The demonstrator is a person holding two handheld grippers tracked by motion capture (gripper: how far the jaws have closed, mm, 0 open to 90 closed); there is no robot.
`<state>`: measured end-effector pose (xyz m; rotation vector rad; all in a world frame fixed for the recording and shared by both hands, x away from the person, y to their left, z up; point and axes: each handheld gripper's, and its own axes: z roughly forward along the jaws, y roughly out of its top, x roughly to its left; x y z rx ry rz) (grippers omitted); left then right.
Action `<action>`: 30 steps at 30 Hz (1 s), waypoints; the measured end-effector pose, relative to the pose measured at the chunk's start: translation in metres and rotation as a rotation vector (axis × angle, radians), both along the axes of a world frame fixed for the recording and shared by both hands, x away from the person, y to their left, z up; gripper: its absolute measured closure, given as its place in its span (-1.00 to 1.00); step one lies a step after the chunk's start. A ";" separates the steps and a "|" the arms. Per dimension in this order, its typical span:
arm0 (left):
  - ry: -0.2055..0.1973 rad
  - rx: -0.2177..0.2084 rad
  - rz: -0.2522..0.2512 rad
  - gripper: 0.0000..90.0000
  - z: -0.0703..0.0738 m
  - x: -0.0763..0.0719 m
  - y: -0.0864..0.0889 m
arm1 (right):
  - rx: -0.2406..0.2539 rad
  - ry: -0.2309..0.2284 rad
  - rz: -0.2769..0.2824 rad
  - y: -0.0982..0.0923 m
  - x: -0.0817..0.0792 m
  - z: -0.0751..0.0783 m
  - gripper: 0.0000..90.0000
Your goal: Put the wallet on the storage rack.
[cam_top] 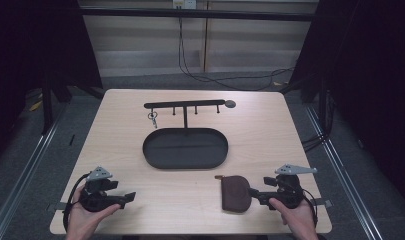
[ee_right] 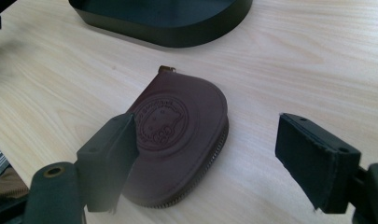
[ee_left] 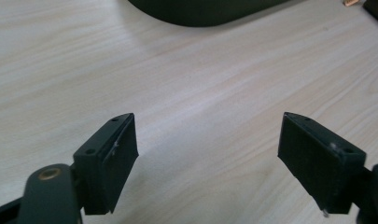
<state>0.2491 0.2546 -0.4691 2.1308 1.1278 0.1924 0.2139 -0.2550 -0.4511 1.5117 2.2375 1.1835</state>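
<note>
High view, oval tray [cam_top: 152, 157] behind pouch [cam_top: 235, 193], key rack [cam_top: 185, 104]

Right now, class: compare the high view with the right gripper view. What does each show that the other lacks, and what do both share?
High view alone: the hook rack with keys hanging from it, the left gripper with its jaws apart, and the person's hands. Right gripper view alone: the round embossed emblem and zip edge on the pouch. Both: the brown pouch, the black oval tray, the wooden table and the open right gripper, empty, by the pouch.
</note>
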 end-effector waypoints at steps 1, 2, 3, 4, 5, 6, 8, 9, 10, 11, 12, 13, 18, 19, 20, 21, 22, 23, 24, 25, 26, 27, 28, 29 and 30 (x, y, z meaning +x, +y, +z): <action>0.007 0.006 -0.002 -0.62 -0.001 -0.001 -0.002 | -0.002 -0.002 0.006 0.002 0.003 0.002 -0.54; 0.012 0.003 0.006 -0.62 -0.002 -0.001 -0.004 | -0.008 0.004 0.005 0.004 0.004 0.003 -0.54; 0.006 0.004 0.010 -0.62 -0.002 -0.002 -0.006 | -0.017 0.007 0.006 0.006 0.005 0.005 -0.54; -0.011 0.005 -0.010 -0.62 -0.002 -0.003 -0.008 | -0.025 0.013 0.010 0.008 0.007 0.007 -0.53; -0.032 0.010 -0.026 -0.63 -0.002 -0.003 -0.009 | -0.035 0.023 0.021 0.010 0.009 0.009 -0.52; -0.047 0.004 -0.035 -0.63 -0.001 -0.004 -0.010 | -0.052 0.035 0.032 0.013 0.011 0.012 -0.52; -0.060 0.009 -0.059 -0.63 -0.001 -0.004 -0.010 | -0.086 0.041 0.042 0.017 0.016 0.016 -0.53; -0.074 0.014 -0.054 -0.63 0.000 -0.005 -0.010 | -0.099 0.060 0.046 0.019 0.019 0.018 -0.54; -0.079 0.024 -0.056 -0.64 0.000 -0.005 -0.010 | -0.110 0.084 0.051 0.021 0.024 0.019 -0.56; -0.073 0.018 -0.074 -0.64 -0.001 -0.006 -0.010 | -0.118 0.099 0.053 0.023 0.027 0.019 -0.57; -0.071 0.013 -0.082 -0.64 -0.001 -0.006 -0.010 | -0.135 0.127 0.062 0.025 0.032 0.019 -0.57; -0.068 0.006 -0.090 -0.64 0.000 -0.007 -0.011 | -0.141 0.154 0.072 0.026 0.034 0.018 -0.57; -0.087 0.012 -0.127 -0.64 0.001 -0.010 -0.015 | -0.198 0.255 0.130 0.038 0.046 0.012 -0.56; -0.088 0.012 -0.128 -0.64 0.000 -0.009 -0.016 | -0.206 0.272 0.136 0.040 0.049 0.012 -0.56; -0.086 0.016 -0.132 -0.64 0.000 -0.009 -0.016 | -0.212 0.278 0.135 0.041 0.050 0.012 -0.56; -0.078 0.018 -0.137 -0.64 0.000 -0.009 -0.016 | -0.215 0.285 0.134 0.043 0.052 0.013 -0.56; -0.073 0.014 -0.136 -0.64 0.000 -0.009 -0.016 | -0.225 0.299 0.142 0.044 0.055 0.013 -0.57; -0.064 0.004 -0.138 -0.64 0.000 -0.009 -0.016 | -0.231 0.315 0.147 0.045 0.057 0.014 -0.58; -0.060 0.005 -0.135 -0.64 -0.001 -0.008 -0.016 | -0.240 0.333 0.152 0.048 0.059 0.013 -0.58; -0.056 0.005 -0.136 -0.64 -0.001 -0.008 -0.015 | -0.251 0.347 0.160 0.049 0.061 0.013 -0.58; -0.047 -0.004 -0.143 -0.64 -0.001 -0.007 -0.015 | -0.262 0.355 0.159 0.051 0.063 0.013 -0.58; -0.047 -0.015 -0.140 -0.64 0.000 -0.007 -0.014 | -0.281 0.359 0.159 0.053 0.064 0.013 -0.58; -0.051 -0.014 -0.132 -0.64 0.000 -0.006 -0.013 | -0.296 0.360 0.161 0.054 0.066 0.013 -0.58; -0.048 -0.020 -0.124 -0.64 -0.001 -0.006 -0.013 | -0.306 0.375 0.167 0.057 0.068 0.012 -0.58; -0.045 -0.019 -0.129 -0.64 -0.001 -0.006 -0.012 | -0.312 0.387 0.169 0.059 0.070 0.012 -0.58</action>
